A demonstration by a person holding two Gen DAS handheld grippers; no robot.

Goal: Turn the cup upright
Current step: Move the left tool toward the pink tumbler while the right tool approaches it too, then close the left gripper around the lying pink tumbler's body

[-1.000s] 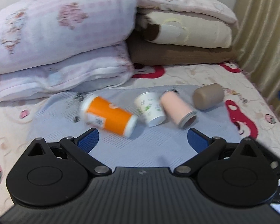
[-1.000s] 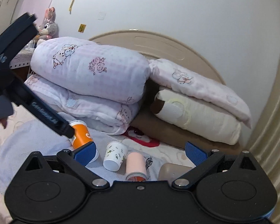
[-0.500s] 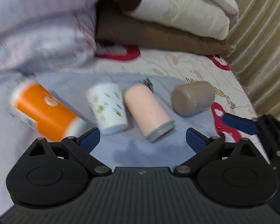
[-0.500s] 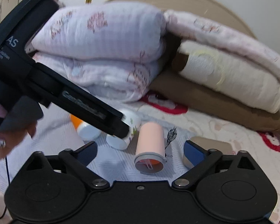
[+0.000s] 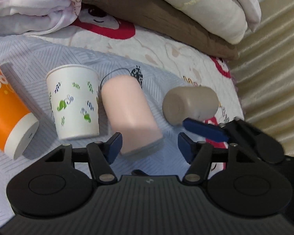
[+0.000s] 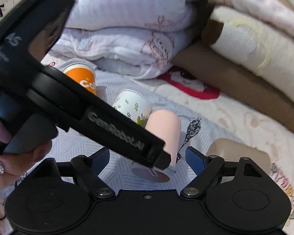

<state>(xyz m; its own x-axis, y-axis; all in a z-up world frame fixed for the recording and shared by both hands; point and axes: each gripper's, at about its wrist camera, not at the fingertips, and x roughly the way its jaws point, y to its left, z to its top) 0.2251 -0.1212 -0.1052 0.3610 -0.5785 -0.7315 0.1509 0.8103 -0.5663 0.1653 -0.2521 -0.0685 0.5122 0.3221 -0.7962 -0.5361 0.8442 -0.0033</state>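
- Your left gripper (image 5: 149, 147) is spread wide, its blue pads to either side of the mouth end of the pink cup (image 5: 129, 113); the left pad sits just beside the cup wall, but you cannot tell whether it touches.
- Your right gripper (image 6: 147, 157) is spread open too, holding nothing. The body of the left gripper crosses in front of it, and one of its blue fingers (image 5: 204, 130) shows in the left wrist view, just below the tan cup (image 5: 190, 105).
- The pink cup lies on its side on the pale grey mat (image 5: 49, 54), mouth towards you, base pointing away.
- Just left of it lies the white leaf-print cup (image 5: 74, 101), on its side, narrow base towards you. Further left, the orange cup (image 5: 7, 113) lies on its side too, white base nearest.
- The tan cup lies on its side to the right, apart from the pink one, near the mat's edge.
- Behind the mat, the patterned bedsheet (image 5: 166, 45) runs back to stacked folded quilts (image 6: 127, 19) and a cream pillow (image 5: 205, 5).
- A curtain (image 5: 274, 49) hangs at the far right.
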